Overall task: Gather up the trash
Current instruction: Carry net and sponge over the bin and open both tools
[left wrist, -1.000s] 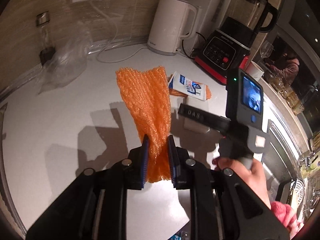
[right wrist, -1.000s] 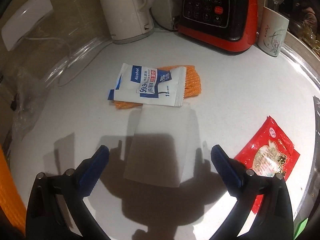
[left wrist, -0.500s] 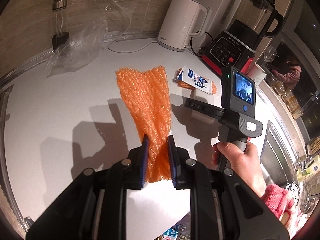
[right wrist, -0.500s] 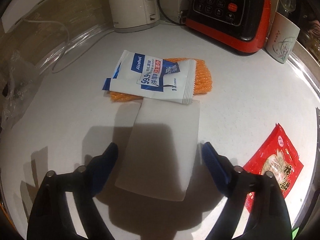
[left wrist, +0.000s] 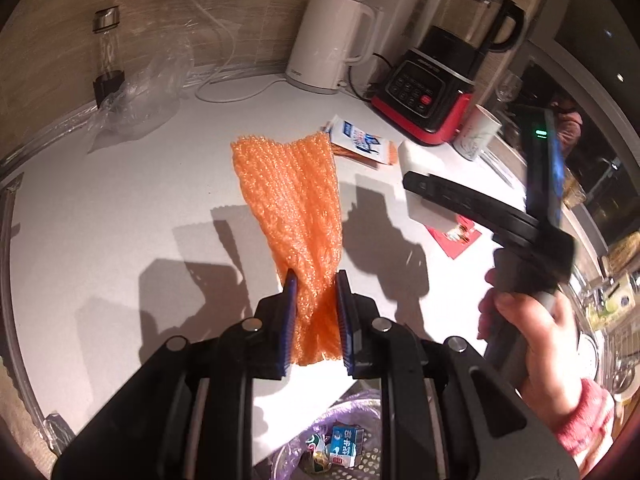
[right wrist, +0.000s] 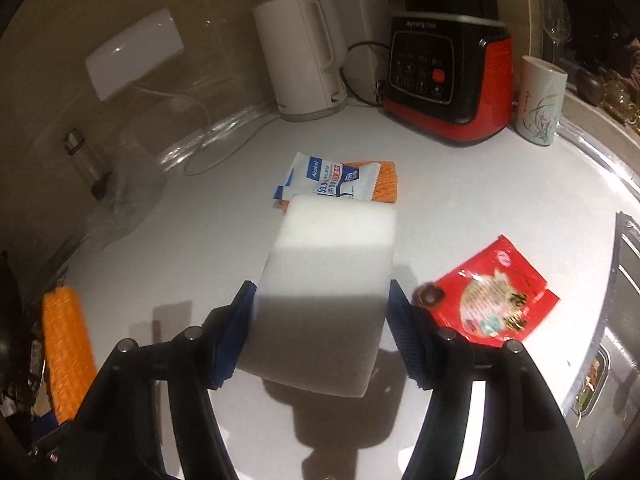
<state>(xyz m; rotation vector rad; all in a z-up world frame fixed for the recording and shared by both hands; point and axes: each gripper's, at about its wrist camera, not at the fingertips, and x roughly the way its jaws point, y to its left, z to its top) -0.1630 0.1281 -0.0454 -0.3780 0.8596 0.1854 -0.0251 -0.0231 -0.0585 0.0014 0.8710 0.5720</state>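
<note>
Two grippers are at work over a white desk under warm, dim light, and we see hard shadows of both falling across its bare top point(left wrist: 120, 208). Our left gripper point(left wrist: 316, 312) has its jaws nearly closed, pinching the near end of an orange foam net point(left wrist: 292, 196) that trails away over the desk. Our right gripper point(right wrist: 320, 332) has its jaws spread about halfway, clamped on the two sides of a white foam block point(right wrist: 332, 268) held up off the surface. Beyond the block lies a blue-and-white wipe packet point(right wrist: 324, 178) on top of a second orange net point(right wrist: 384, 182), and a red snack wrapper point(right wrist: 496, 296) lies flat to the right. Along the back wall stand a white kettle point(right wrist: 304, 60), a red-and-black blender point(right wrist: 448, 76) and a white cup point(right wrist: 540, 100), with a crumpled clear bag point(left wrist: 140, 96) toward the left. At the desk's near edge we see a bin lined with a purple bag point(left wrist: 332, 440), cartons already inside.
</note>
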